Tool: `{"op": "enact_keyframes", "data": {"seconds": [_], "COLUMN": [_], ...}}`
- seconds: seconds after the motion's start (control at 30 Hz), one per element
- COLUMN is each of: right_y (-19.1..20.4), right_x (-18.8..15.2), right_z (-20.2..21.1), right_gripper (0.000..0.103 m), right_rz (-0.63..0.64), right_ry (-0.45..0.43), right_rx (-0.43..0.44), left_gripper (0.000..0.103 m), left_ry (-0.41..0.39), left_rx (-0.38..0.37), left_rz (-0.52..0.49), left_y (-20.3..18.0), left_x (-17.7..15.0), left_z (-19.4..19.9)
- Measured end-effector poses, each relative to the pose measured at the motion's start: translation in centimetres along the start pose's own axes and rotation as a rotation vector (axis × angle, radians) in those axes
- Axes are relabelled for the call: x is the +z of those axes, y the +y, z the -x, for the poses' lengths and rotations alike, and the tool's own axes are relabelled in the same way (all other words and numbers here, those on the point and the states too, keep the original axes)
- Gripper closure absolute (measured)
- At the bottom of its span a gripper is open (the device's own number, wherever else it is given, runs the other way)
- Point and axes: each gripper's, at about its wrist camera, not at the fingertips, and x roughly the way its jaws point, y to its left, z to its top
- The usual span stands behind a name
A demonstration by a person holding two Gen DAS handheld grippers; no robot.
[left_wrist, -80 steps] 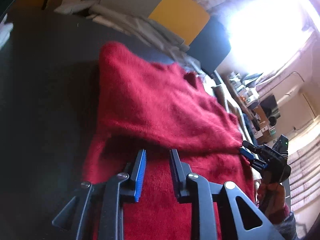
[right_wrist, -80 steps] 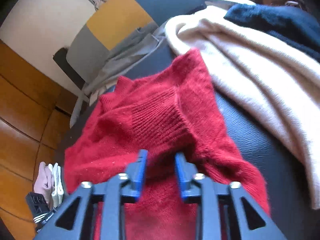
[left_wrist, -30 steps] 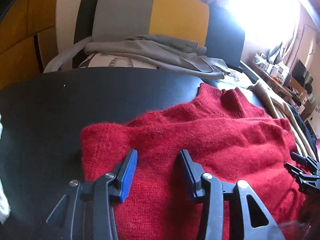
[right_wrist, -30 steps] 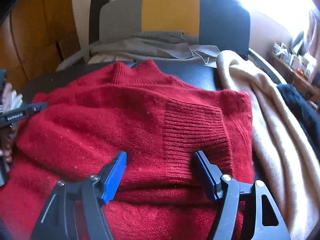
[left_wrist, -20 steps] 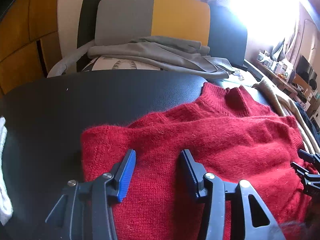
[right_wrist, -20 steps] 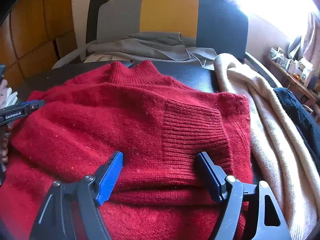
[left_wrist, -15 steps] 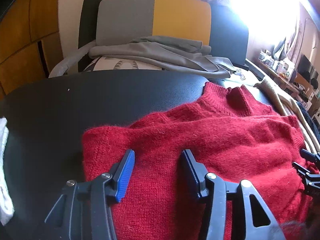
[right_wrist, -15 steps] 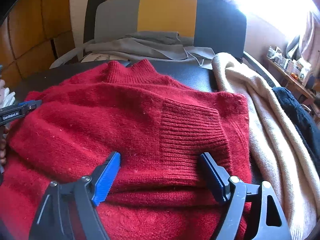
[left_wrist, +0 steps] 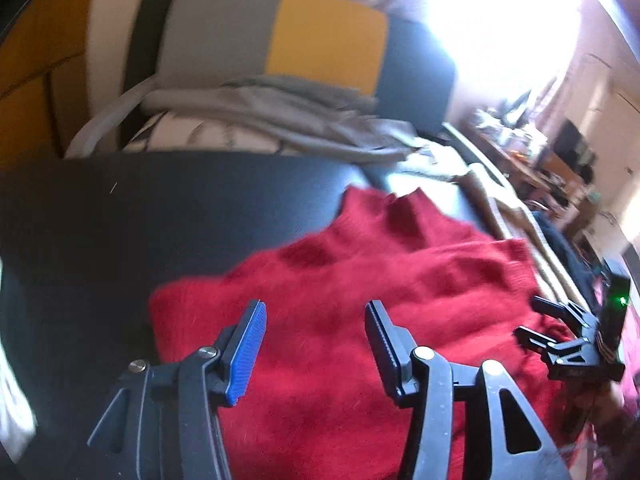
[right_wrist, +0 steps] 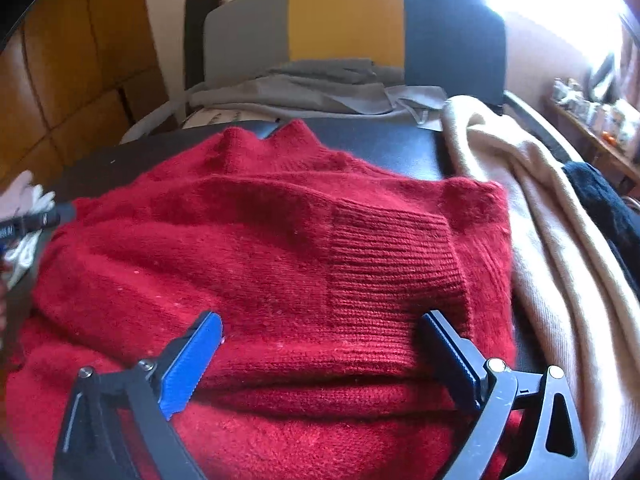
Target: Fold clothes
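The fuzzy red knitted sweater (right_wrist: 280, 264) lies partly folded on the black desk (left_wrist: 160, 216), its collar toward the far edge and its ribbed cuff (right_wrist: 392, 264) laid across the body. The right gripper (right_wrist: 320, 344) hangs just over the fold; its jaws are opening and pinch nothing. The left gripper (left_wrist: 316, 332) stands apart and empty near the sweater's left edge. I judge this is the release: both should lift straight up, so the pads do not drag the loose wool, before the next fold.
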Motion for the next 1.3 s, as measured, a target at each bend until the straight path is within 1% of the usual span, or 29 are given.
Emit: {"op": "enact_keyframes", "data": {"seconds": [0.03, 0.07, 0.13, 0.17, 0.2, 0.27, 0.33, 0.37, 0.4, 0.47, 0.53, 0.63, 0.67, 0.73, 0.77, 0.8, 0.83, 0.87, 0.9, 1.0, 1.1, 1.2, 1.27, 1.3], "right_y": [-0.1, -0.2, -0.6, -0.8, -1.1, -1.5, -2.0, -2.3, -2.5, -2.9, -3.0, -2.5, -2.3, -1.4, -1.0, -0.5, -0.2, -0.1, 0.1, 0.4, 0.3, 0.3, 0.4, 0.5], "right_x": [0.6, 1.4, 3.9, 5.5, 7.0, 9.7, 12.7, 13.9, 14.8, 16.4, 17.3, 18.0, 18.1, 18.1, 18.1, 18.1, 18.1, 18.2, 18.3, 18.2, 17.7, 16.0, 13.8, 12.6], "right_z": [0.3, 0.7, 1.3, 1.0, 0.5, -1.3, -4.0, -5.3, -6.6, -9.4, -11.9, -15.0, -15.6, -16.0, -16.2, -16.1, -15.9, -15.7, -15.3, -12.7, -8.8, -4.8, -2.7, -2.3], "right_gripper": [0.003, 0.003, 0.003, 0.003, 0.003, 0.004, 0.009, 0.018, 0.024, 0.024, 0.024, 0.024, 0.024, 0.024, 0.034, 0.065, 0.084, 0.094, 0.094, 0.096, 0.096, 0.096, 0.096, 0.096], "right_rz": [0.006, 0.009, 0.023, 0.028, 0.031, 0.027, 0.037, 0.041, 0.041, 0.037, 0.043, 0.073, 0.083, 0.129, 0.155, 0.187, 0.208, 0.206, 0.205, 0.215, 0.203, 0.184, 0.170, 0.161], "right_ry": [-0.003, -0.024, -0.073, -0.079, -0.078, -0.052, -0.014, 0.005, 0.028, 0.083, 0.137, 0.216, 0.226, 0.213, 0.208, 0.207, 0.210, 0.219, 0.225, 0.193, 0.125, 0.058, 0.041, 0.046], "right_rx": [0.026, 0.058, 0.126, 0.159, 0.186, 0.218, 0.249, 0.261, 0.276, 0.308, 0.342, 0.374, 0.372, 0.349, 0.326, 0.284, 0.261, 0.272, 0.279, 0.307, 0.345, 0.385, 0.396, 0.396], "left_gripper": [0.049, 0.047, 0.045, 0.045, 0.044, 0.044, 0.045, 0.045, 0.045, 0.045, 0.045, 0.046, 0.049, 0.071, 0.087, 0.091, 0.092, 0.092, 0.093, 0.093, 0.093, 0.093, 0.093, 0.093], "left_ry": [0.005, 0.010, 0.063, 0.090, 0.104, 0.133, 0.173, 0.190, 0.205, 0.240, 0.284, 0.276, 0.272, 0.264, 0.261, 0.263, 0.266, 0.255, 0.238, 0.130, 0.025, -0.003, -0.017, -0.023], "left_rx": [-0.028, -0.056, -0.114, -0.121, -0.106, -0.078, -0.088, -0.098, -0.109, -0.124, -0.120, -0.110, -0.109, -0.090, -0.068, -0.072, -0.088, -0.100, -0.110, -0.161, -0.212, -0.225, -0.231, -0.234], "left_rz": [-0.011, -0.022, -0.034, -0.045, -0.065, -0.117, -0.117, -0.120, -0.127, -0.142, -0.155, -0.203, -0.213, -0.246, -0.261, -0.252, -0.229, -0.221, -0.218, -0.223, -0.225, -0.245, -0.259, -0.266], "left_y": [-0.2, -0.5, -1.1, -1.4, -1.8, -2.3, -2.2, -2.2, -2.2, -2.2, -2.6, -3.6, -3.9, -4.8, -5.1, -5.2, -5.1, -5.2, -5.3, -5.8, -6.1, -6.8, -7.2, -7.4], "left_x": [1.0, 2.1, 4.0, 5.0, 5.7, 7.4, 8.7, 9.2, 9.7, 10.6, 10.8, 11.2, 11.3, 11.4, 11.4, 11.5, 11.5, 11.5, 11.4, 10.7, 9.6, 6.8, 4.9, 3.9], "left_z": [-0.4, -0.7, -2.8, -4.1, -5.3, -8.0, -10.1, -11.1, -12.1, -14.1, -16.0, -17.1, -17.4, -17.8, -18.0, -17.9, -17.8, -17.4, -16.7, -12.7, -8.4, -5.9, -4.4, -3.7]}}
